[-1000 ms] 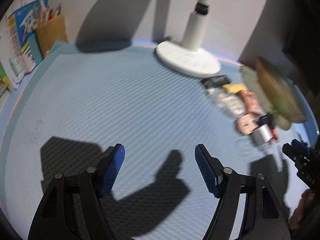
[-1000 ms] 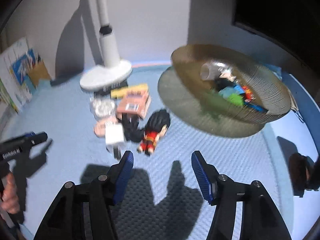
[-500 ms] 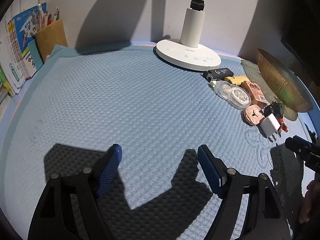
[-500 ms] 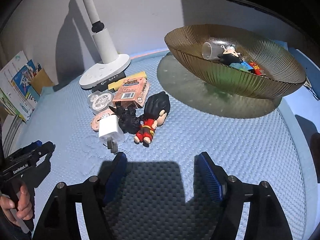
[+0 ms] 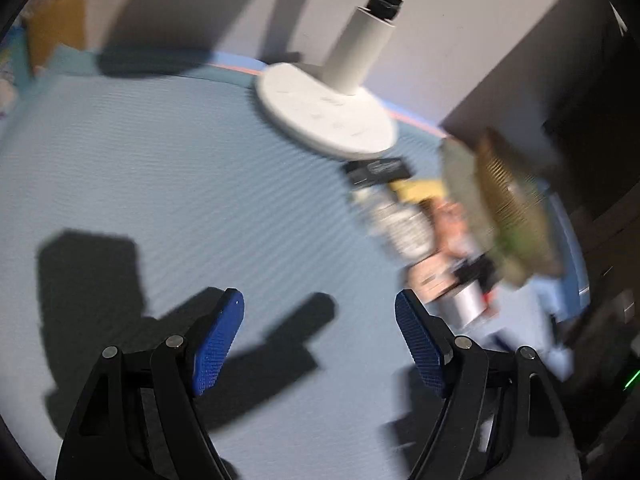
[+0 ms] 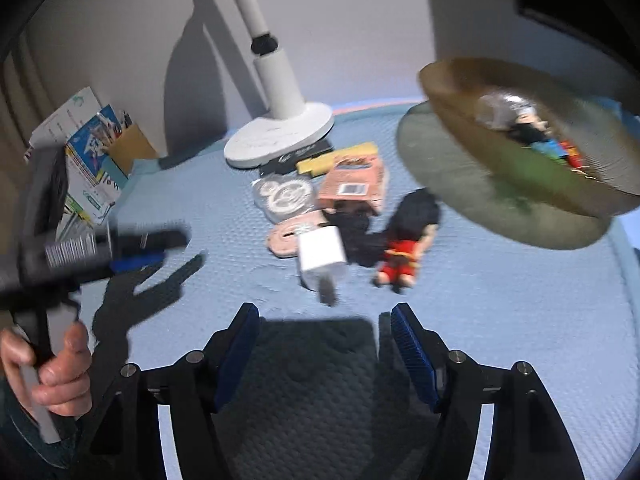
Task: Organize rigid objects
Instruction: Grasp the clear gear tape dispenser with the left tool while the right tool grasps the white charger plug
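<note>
A: Going left to right, what's at the far left of the counter [image 6: 520,300]?

B: Some leaflets [image 6: 86,172] and a brown pen holder [image 6: 128,146] against the wall. In front of them a hand [image 6: 52,372] holds the left tongs [image 6: 156,246], blurred. From their own camera the left tongs [image 5: 319,338] stand open with only bare blue mat between the pads.

A: And the middle?

B: The white lamp base [image 6: 280,136], and just in front of it the loose pile: a black card [image 6: 296,156], a yellow bar [image 6: 336,160], a clear tape dispenser [image 6: 286,196], a pink box [image 6: 354,184], a white charger plug [image 6: 322,256], and a doll in red [image 6: 404,252] lying on its side.

A: The right tongs?

B: The right tongs [image 6: 324,344] hover near the charger, jaws closing, nothing between them.

A: Far right?

B: An amber ribbed bowl [image 6: 460,92], blurred, with a few small toys [image 6: 536,132] inside.
</note>
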`<state>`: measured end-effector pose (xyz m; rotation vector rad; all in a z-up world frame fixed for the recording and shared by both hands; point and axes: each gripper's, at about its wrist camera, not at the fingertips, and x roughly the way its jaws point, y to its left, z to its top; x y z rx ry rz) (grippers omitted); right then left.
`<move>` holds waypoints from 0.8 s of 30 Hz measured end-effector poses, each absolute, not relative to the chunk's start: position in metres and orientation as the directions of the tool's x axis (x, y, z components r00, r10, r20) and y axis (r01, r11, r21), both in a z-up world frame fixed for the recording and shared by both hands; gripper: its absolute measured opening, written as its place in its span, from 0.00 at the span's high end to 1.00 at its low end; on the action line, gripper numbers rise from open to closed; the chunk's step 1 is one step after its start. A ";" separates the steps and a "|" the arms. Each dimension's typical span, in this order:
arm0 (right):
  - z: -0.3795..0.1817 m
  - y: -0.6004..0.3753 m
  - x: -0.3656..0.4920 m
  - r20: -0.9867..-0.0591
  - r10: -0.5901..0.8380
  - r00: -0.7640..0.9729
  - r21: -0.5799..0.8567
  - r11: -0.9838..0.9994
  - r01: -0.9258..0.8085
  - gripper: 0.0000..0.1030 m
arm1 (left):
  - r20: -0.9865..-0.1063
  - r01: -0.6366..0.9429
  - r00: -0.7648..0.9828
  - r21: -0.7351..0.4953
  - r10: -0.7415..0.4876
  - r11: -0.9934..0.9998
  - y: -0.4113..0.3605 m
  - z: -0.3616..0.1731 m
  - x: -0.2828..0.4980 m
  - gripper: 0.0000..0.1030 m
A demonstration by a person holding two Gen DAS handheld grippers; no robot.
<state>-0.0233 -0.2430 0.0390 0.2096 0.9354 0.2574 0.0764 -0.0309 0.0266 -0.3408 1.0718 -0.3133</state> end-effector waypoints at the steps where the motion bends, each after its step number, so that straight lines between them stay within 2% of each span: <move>1: 0.038 -0.240 -0.019 -0.769 0.305 0.562 0.282 0.951 -0.130 0.37 | -0.798 0.089 0.438 -0.420 -0.414 0.903 -0.039 0.027 0.083 0.26; 4: 0.036 -0.233 -0.008 -0.783 0.276 0.557 0.250 0.960 -0.125 0.40 | -0.818 0.106 0.469 -0.324 -0.334 0.940 -0.069 0.025 0.099 0.27; 10: 0.029 -0.236 0.010 -0.792 0.262 0.552 0.242 0.964 -0.110 0.44 | -0.832 0.163 0.496 -0.192 -0.248 0.968 -0.108 0.011 0.111 0.26; 13: 0.028 -0.230 0.016 -0.796 0.233 0.558 0.204 0.972 -0.115 0.51 | -0.821 0.179 0.521 -0.164 -0.235 0.970 -0.119 0.012 0.114 0.25; 16: 0.026 -0.225 0.019 -0.801 0.204 0.562 0.167 0.979 -0.118 0.52 | -0.818 0.188 0.531 -0.140 -0.221 0.972 -0.128 0.014 0.120 0.24; 20: 0.026 -0.229 0.020 -0.795 0.222 0.565 0.186 0.975 -0.122 0.52 | -0.813 0.228 0.538 -0.114 -0.223 0.967 -0.139 0.010 0.122 0.23; 24: 0.025 -0.232 0.018 -0.790 0.236 0.566 0.205 0.972 -0.119 0.52 | -0.805 0.258 0.575 0.007 -0.148 0.966 -0.154 0.004 0.116 0.24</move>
